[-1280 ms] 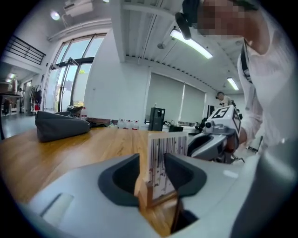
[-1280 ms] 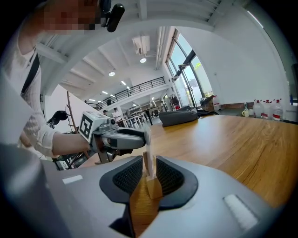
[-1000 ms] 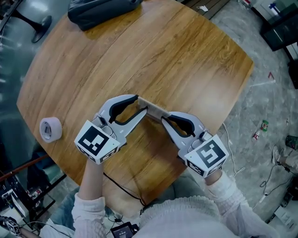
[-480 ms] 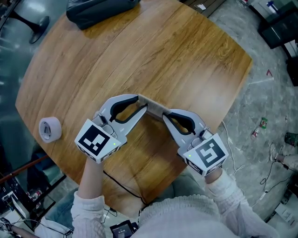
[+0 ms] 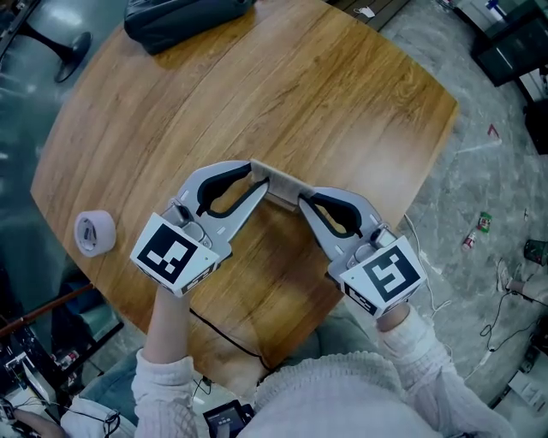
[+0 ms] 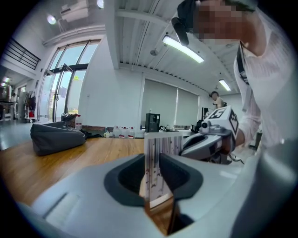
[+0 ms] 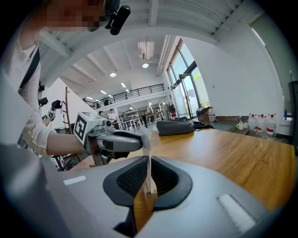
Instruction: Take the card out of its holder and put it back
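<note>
The left gripper is clamped on one short end of the thin pale card in its flat holder. The right gripper is clamped on the opposite end. The piece bridges the gap between the two sets of fingertips, over the round brown wooden table. I cannot tell whether its lower edge touches the wood.

The step in hand looks like parting card from holder. To do it well, one pair of fingers should pinch only the holder and the other only the card. The pull should run straight along the long edge, with both pairs in one plane so nothing bends or twists.

The left gripper view shows the broad face, white with dark vertical stripes, standing upright between the pads. The right gripper view shows the piece edge-on as a thin line between its pads. The head view gives only the top edge. It alone shows the white roll of tape well outside the left fingers, and how far beyond the fingertips the dark grey bag lies. No view shows where card ends and holder begins.
</note>
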{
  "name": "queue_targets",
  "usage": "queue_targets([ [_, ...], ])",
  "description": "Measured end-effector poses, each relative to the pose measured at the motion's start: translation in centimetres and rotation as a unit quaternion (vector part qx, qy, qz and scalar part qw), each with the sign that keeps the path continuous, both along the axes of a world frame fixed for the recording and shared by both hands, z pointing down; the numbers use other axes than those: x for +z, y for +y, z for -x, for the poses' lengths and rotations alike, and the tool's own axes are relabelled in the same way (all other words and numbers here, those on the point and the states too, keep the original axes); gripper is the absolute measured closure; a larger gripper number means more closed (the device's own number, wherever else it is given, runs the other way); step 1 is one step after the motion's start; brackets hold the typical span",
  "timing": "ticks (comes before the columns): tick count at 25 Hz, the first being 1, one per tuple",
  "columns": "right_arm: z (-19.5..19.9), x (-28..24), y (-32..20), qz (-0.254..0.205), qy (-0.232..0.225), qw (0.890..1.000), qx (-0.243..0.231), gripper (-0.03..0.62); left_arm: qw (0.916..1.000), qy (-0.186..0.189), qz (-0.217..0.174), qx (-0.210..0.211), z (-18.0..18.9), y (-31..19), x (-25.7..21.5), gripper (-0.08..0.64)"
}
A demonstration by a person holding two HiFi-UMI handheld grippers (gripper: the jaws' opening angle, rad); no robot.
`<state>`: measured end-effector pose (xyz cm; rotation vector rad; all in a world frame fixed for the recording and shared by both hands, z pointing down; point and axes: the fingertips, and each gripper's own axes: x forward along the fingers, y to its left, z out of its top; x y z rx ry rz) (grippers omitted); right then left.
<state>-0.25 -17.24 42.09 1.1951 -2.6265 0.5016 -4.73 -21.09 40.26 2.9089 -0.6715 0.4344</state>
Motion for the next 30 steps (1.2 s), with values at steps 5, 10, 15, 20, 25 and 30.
queue_targets([
  [5,0.0,-1.7,0.2,-0.016,-0.002,1.000,0.004,0.572,0.9998,0.005,-0.017,-0.004,0.1,0.3,-2.0,0.459],
  [10,0.0,-3.5,0.5,-0.031,-0.004,1.000,0.004,0.572,0.9993,0.016,-0.033,-0.011,0.2,0.7,-3.9,0.460],
  [15,0.2,-4.9,0.9,-0.047,-0.002,0.999,0.002,0.572,0.9985,0.025,-0.044,-0.019,0.4,1.1,-5.4,0.460],
  [20,0.1,-6.1,1.2,-0.054,-0.001,0.999,0.001,0.572,0.9980,0.026,-0.055,-0.019,0.4,1.5,-6.6,0.462],
  [25,-0.1,-6.7,1.4,-0.061,0.000,0.998,0.000,0.572,0.9975,0.029,-0.061,-0.020,0.2,1.8,-7.3,0.465],
  [30,-0.1,-6.9,1.6,-0.063,0.000,0.998,-0.001,0.572,0.9974,0.032,-0.061,-0.018,0.3,2.1,-7.4,0.468],
])
